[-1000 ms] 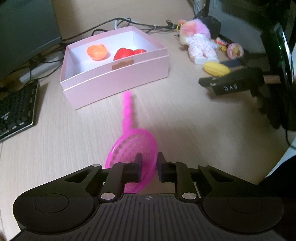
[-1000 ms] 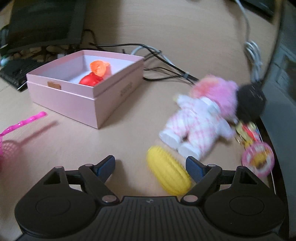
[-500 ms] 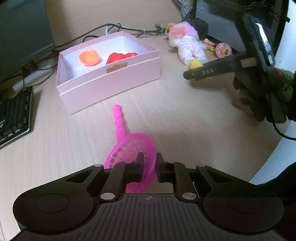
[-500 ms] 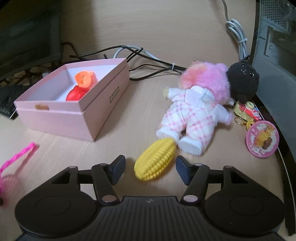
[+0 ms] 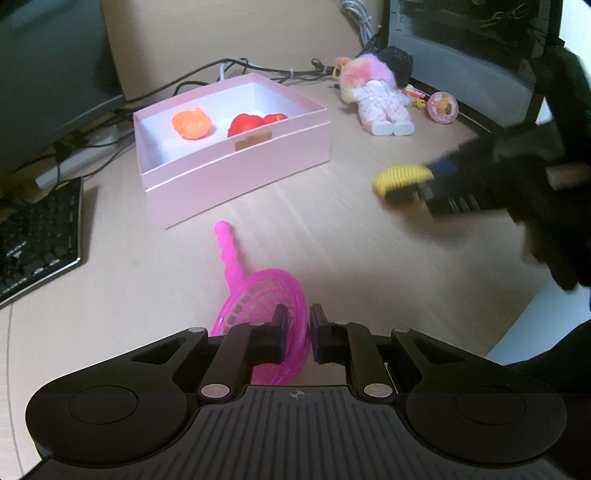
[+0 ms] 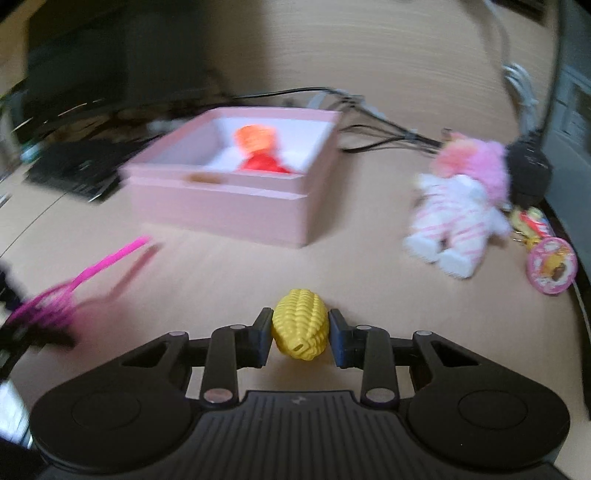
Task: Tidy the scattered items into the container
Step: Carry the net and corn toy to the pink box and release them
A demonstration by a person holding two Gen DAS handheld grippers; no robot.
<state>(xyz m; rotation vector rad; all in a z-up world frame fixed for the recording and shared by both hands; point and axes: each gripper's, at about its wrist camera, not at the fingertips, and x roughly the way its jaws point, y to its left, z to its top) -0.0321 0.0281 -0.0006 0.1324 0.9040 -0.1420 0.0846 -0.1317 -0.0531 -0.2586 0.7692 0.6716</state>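
Right claw (image 6: 300, 336) tight around yellow corn (image 6: 300, 334); left claw (image 5: 296, 334) pinching pink strainer (image 5: 264, 301) rim.

Desk clutter around the work area

A black keyboard (image 5: 35, 236) lies at the left edge of the wooden desk (image 5: 332, 236), below a dark monitor (image 5: 48, 66). Black cables (image 5: 236, 64) trail behind, and a grey cable bundle (image 5: 356, 16) hangs beside the computer case (image 5: 465, 55) at the right.
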